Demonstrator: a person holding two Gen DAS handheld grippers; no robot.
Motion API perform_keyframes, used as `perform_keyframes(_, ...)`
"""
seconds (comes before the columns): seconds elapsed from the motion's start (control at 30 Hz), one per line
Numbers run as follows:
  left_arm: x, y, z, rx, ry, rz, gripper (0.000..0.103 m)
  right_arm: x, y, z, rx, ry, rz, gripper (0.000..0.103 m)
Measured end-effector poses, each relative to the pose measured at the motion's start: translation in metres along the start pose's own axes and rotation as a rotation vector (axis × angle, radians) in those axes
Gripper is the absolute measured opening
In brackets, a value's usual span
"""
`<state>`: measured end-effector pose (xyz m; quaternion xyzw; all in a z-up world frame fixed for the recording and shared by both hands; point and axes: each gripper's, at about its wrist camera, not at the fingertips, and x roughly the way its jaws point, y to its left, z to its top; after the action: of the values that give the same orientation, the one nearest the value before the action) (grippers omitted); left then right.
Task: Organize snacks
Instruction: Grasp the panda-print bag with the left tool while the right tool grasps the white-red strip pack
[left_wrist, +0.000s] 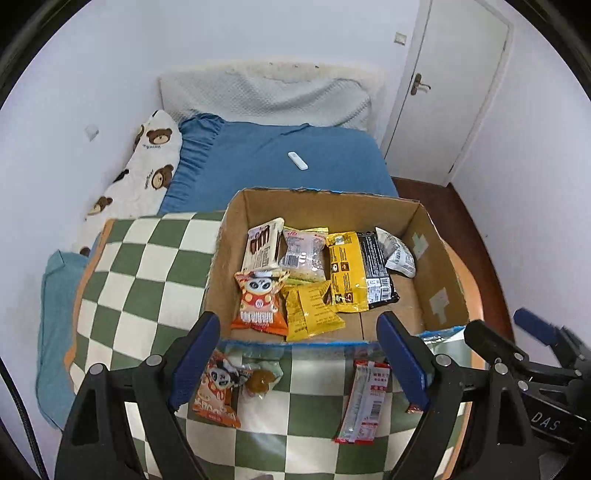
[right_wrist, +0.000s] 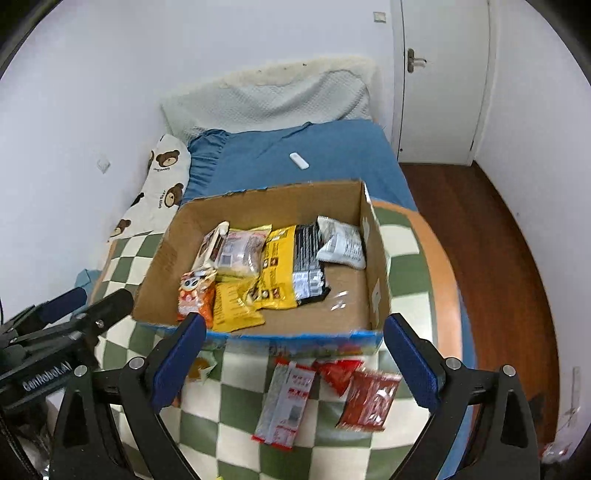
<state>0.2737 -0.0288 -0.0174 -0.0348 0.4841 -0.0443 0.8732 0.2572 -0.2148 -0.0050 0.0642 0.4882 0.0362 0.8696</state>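
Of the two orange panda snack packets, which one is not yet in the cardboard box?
The orange panda packet on the checkered cloth, just outside the cardboard box's near wall; its twin lies inside the box.

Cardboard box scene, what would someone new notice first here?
The open cardboard box on the green checked cloth, its left half packed with bright snack packets such as a big yellow packet. In front of it, loose snacks lie on the cloth: an orange panda packet, a long silver-red packet, red packets. Both grippers, left and right, are open and empty.
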Motion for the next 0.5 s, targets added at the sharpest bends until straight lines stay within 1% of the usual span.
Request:
perform_keyframes(0.07, -0.001, 0.014, -0.008, -0.016, 0.008, 0.007, 0.087, 0.002, -0.001, -0.012, 0.026, 0.014, 0.024, 0.099)
perform_keyframes(0.17, 0.008, 0.037, -0.026, -0.026, 0.041, 0.041, 0.087, 0.022, -0.001, -0.034, 0.048, 0.063, 0.008, 0.098)
perform_keyframes(0.23, 0.025, 0.056, -0.044, -0.027, 0.101, 0.059, 0.087, 0.047, 0.000, -0.053, 0.068, 0.130, 0.007, 0.090)
perform_keyframes(0.27, 0.039, 0.068, -0.054, -0.023, 0.150, 0.073, 0.087, 0.063, 0.000, -0.064, 0.082, 0.173, -0.002, 0.082)
perform_keyframes(0.4, 0.088, 0.105, -0.083, -0.045, 0.306, 0.111, 0.087, 0.116, -0.004, -0.097, 0.164, 0.293, -0.003, 0.081)
perform_keyframes(0.5, 0.121, 0.119, -0.095, -0.068, 0.380, 0.112, 0.087, 0.144, -0.001, -0.111, 0.176, 0.343, -0.024, 0.081)
